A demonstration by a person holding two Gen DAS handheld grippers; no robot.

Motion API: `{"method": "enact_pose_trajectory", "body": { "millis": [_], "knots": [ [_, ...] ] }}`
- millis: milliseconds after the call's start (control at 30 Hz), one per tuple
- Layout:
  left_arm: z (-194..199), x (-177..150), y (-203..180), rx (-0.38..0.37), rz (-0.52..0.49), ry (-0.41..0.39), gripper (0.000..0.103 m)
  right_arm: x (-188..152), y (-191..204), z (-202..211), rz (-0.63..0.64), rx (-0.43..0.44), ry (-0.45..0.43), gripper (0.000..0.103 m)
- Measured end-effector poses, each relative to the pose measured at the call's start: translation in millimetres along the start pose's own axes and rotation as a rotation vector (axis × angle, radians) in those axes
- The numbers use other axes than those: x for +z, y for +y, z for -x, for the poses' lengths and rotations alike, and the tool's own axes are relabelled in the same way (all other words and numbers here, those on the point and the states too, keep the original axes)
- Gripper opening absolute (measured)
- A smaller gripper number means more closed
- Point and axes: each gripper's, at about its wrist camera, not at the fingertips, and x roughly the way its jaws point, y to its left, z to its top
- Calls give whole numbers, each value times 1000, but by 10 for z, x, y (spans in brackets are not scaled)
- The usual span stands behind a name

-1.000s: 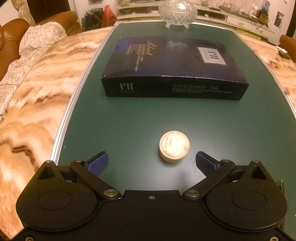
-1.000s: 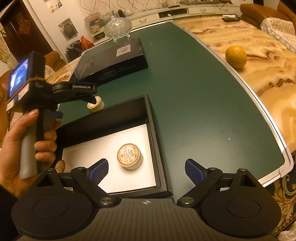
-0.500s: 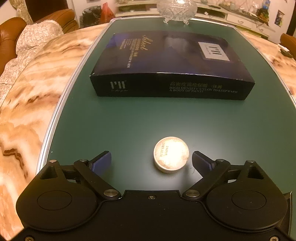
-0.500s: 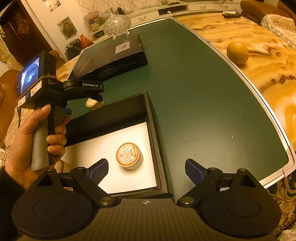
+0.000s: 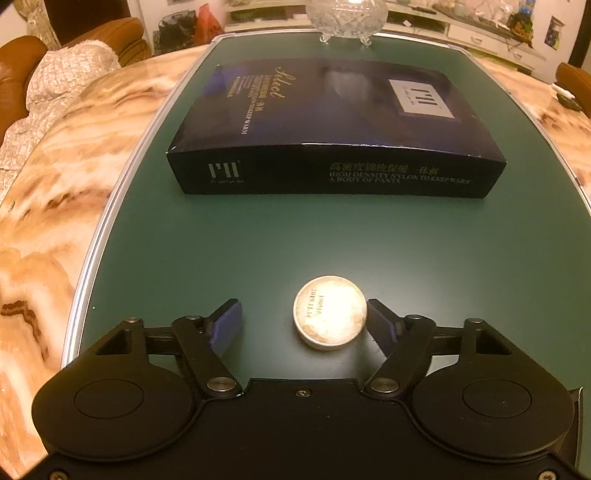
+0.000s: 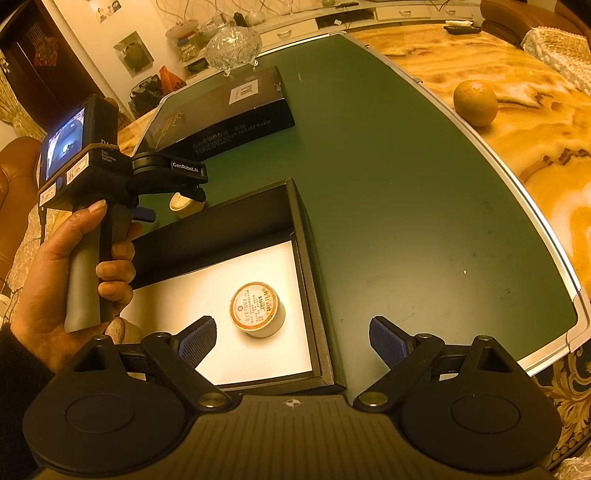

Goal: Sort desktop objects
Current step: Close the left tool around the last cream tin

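A small round cream tin [image 5: 330,312] sits on the green table mat [image 5: 295,240]. My left gripper [image 5: 304,325] is open around it: the right fingertip [image 5: 380,325] touches the tin's side, the left fingertip [image 5: 227,325] stands apart. The right wrist view shows this tin [image 6: 183,205] under the left gripper [image 6: 173,199], beyond an open black box [image 6: 306,280] with a white floor. A second round tin with an orange-rimmed label [image 6: 256,308] stands in the box. My right gripper [image 6: 290,341] is open and empty above the box's near right corner.
A closed dark blue box [image 5: 332,129] lies further back on the mat, also in the right wrist view [image 6: 221,114]. A glass bowl [image 5: 347,14] stands behind it. An orange [image 6: 474,103] rests on the marble table top [image 6: 535,129] at right. Another small round thing [image 6: 116,330] shows partly behind the hand.
My left gripper has moved forward and its jaws have narrowed, so the cream tin now lies between the fingertips against the right one. The right gripper has barely moved.
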Motion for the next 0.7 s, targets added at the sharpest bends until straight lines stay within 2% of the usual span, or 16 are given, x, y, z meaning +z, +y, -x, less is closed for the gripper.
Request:
{"method": "enact_pose_trajectory", "body": {
  "millis": [167,300,500,700],
  "knots": [
    [-4,3,-9,-6,-11,1,64,7,-4,-14,0,-1,3,93],
    [-21,3,-23,-8,-23,9,48,13,0,-21,2,-1,3,93],
    [-28,-2,-36,-5,-34,12,42,14,13,-24,7,0,1,93],
    [-30,-6,-41,-1,-41,8,41,13,14,-26,6,-1,-1,93]
  ]
}}
